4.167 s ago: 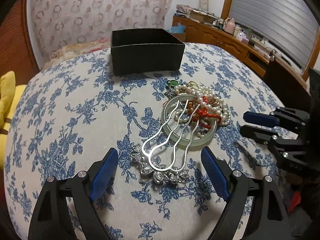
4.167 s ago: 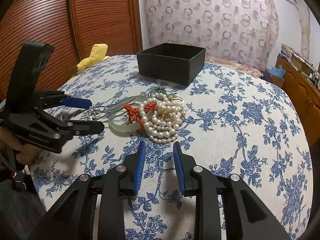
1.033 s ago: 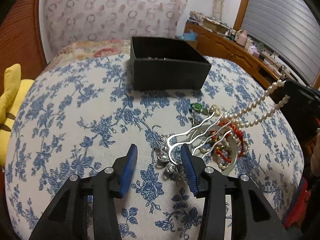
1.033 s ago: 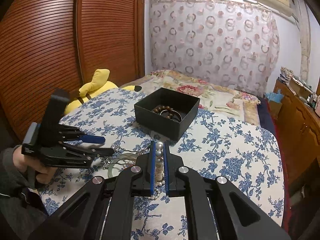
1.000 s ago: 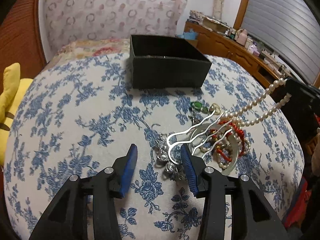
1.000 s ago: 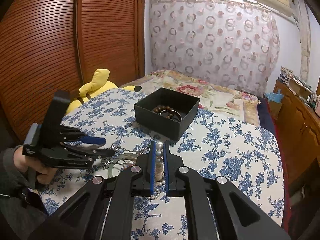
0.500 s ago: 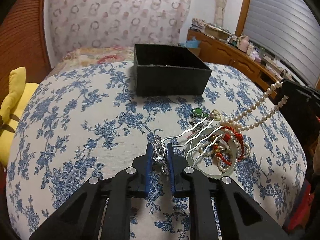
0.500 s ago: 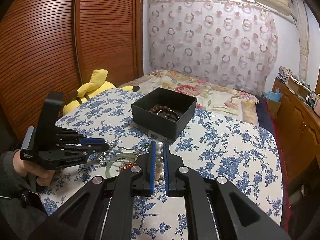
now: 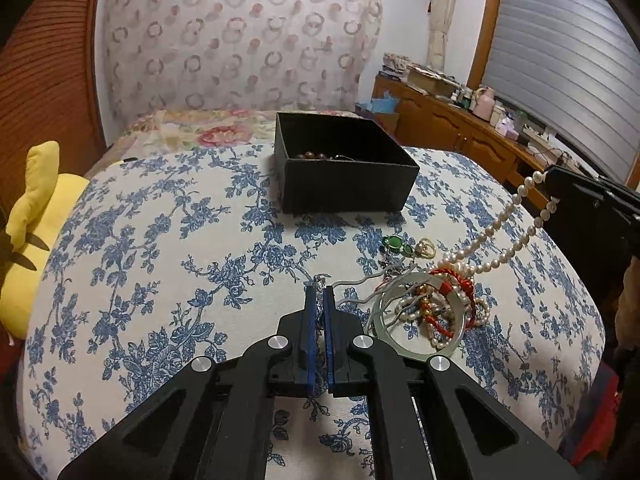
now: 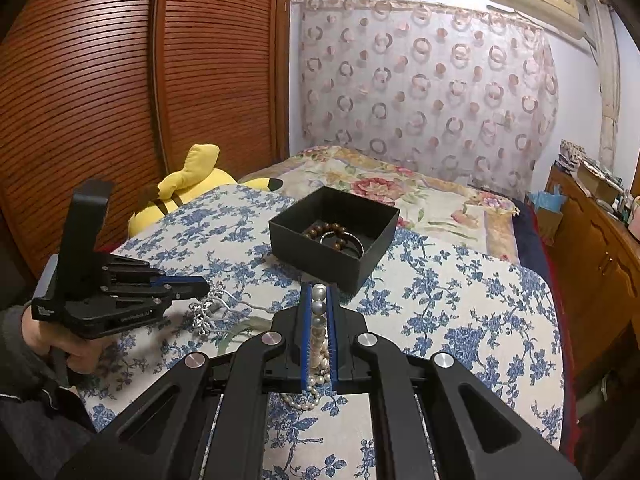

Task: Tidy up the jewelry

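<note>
A silver hair comb (image 9: pixel 362 279) lies on the blue-flowered cloth, and my left gripper (image 9: pixel 319 292) is closing tight on its ornate head, pads pressing on it. In the right wrist view, that left gripper (image 10: pixel 202 285) holds the comb (image 10: pixel 208 308) just above the cloth. My right gripper (image 10: pixel 319 290) is shut on a pearl necklace (image 10: pixel 319 306). From the left wrist view the pearl necklace (image 9: pixel 492 232) runs up from the pile to the right gripper (image 9: pixel 554 178). A jade bangle (image 9: pixel 416 354) and red cord lie in the pile. The black box (image 9: pixel 344 188) stands behind.
The black box (image 10: pixel 320 256) holds a brown bead bracelet (image 10: pixel 324 230). A green pendant (image 9: pixel 394 244) lies next to the pile. A yellow plush toy (image 9: pixel 36 208) sits off the left edge. A wooden dresser (image 9: pixel 460 132) runs along the right, and a slatted wardrobe (image 10: pixel 100 100) stands on the left.
My left gripper's jaws have closed from wide apart onto the comb's ornate head and raised it a little. The right gripper keeps the pearl strand lifted.
</note>
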Demonstrator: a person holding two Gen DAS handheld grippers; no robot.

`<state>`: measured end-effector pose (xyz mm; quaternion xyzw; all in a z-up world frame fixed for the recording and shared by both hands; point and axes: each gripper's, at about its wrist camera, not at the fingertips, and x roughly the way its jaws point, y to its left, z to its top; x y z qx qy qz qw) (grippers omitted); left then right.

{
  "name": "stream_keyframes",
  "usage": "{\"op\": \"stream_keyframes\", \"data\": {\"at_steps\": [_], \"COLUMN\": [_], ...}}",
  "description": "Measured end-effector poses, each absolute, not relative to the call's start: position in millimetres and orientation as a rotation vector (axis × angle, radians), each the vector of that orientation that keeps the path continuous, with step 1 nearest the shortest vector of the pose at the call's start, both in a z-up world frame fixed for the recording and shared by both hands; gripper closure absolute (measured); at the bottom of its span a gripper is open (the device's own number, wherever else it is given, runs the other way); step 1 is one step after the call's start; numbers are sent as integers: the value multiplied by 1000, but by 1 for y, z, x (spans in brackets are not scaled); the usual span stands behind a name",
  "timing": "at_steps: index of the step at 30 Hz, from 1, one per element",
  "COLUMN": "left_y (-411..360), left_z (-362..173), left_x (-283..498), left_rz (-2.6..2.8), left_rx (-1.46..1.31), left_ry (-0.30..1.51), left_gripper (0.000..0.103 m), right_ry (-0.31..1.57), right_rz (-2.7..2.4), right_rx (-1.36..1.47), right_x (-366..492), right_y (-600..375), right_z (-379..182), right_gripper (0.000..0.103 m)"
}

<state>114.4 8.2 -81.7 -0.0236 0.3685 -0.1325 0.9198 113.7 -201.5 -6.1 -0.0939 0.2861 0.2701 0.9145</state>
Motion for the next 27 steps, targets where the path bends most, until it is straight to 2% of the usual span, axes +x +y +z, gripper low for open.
{"op": "stream_keyframes", "data": {"at_steps": [11, 22, 27], "left_y": [17, 11, 13], "left_z": [-58, -10, -8], "left_x": [110, 114, 123], "left_rz": [-277, -315, -334], "left_rx": [-84, -69, -68], "left_ry": [687, 579, 587], "left_gripper": [102, 103, 103], "right_ry": [526, 426, 393], "right_rz": [564, 553, 554], "right_rx": [-198, -208, -214], "right_x": [112, 126, 137], "right_y": [-198, -196, -194], "right_z": [19, 66, 82], "right_gripper": [95, 95, 95]}}
